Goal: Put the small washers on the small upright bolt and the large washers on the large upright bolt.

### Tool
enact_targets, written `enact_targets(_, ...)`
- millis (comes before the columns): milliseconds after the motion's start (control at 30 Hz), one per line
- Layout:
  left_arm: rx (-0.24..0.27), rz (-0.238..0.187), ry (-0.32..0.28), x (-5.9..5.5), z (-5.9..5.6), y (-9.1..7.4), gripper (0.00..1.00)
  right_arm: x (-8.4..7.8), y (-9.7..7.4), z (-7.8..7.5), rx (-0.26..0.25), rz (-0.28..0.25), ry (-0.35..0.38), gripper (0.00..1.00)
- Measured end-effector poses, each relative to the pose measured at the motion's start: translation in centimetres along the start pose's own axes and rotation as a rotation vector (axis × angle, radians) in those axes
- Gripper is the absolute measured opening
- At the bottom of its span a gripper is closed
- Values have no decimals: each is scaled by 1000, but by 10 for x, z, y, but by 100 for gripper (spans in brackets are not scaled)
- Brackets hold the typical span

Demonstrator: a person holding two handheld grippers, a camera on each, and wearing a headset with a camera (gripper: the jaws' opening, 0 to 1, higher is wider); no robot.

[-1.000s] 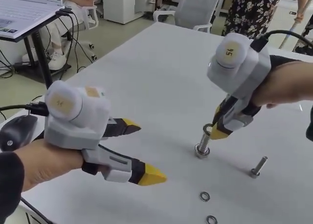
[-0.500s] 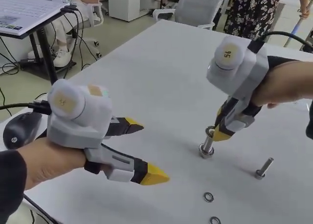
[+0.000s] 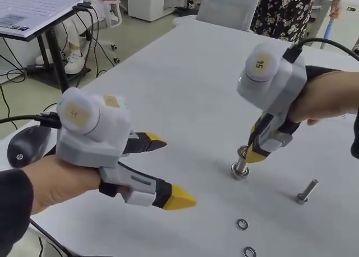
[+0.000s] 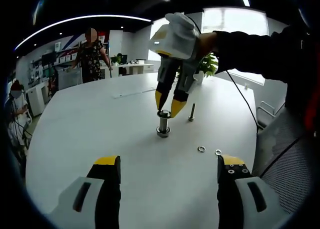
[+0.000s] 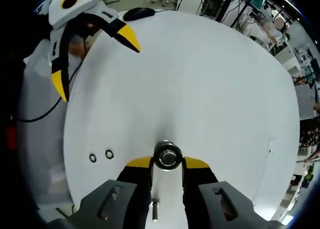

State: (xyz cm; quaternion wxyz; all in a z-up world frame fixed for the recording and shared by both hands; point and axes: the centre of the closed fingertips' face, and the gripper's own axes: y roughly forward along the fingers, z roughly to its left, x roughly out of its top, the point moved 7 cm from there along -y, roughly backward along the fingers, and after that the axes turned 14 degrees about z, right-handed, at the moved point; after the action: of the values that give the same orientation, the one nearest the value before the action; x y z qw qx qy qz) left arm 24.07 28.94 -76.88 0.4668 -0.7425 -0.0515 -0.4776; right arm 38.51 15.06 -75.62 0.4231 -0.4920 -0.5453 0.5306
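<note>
Right tool [image 3: 250, 154] is clamped on a large washer [image 3: 242, 151] at the top of the large upright bolt [image 3: 240, 166]. Left tool [image 3: 176, 173] hangs above the worktop [image 3: 185, 83], jaws apart and empty. Two small washers [image 3: 242, 224] lie nearby. Risk: released tilted, the washer may jam on the thread or fall; side pressure may topple the bolt.

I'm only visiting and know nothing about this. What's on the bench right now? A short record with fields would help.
Surface: white table
Left tool: open, holding nothing, raised off the table
Right tool: jaws on either side of the large bolt's top; whether it grips anything is unclear
Large bolt: upright
Small bolt: standing apart from the large one
Small washers: two, lying loose on the table
</note>
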Motion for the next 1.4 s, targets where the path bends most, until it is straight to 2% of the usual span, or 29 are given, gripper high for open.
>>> enact_targets(433, 5, 1, -5, -1, 1, 0, 79, 2, 19, 9, 22, 28, 3, 23)
enact_targets(900, 5, 5, -9, -2, 2, 1, 79, 3, 35, 9, 44, 30, 18, 23)
enact_targets(1400, -1, 10, -8, -2, 1, 2, 79, 4, 37, 8, 45, 26, 16, 24)
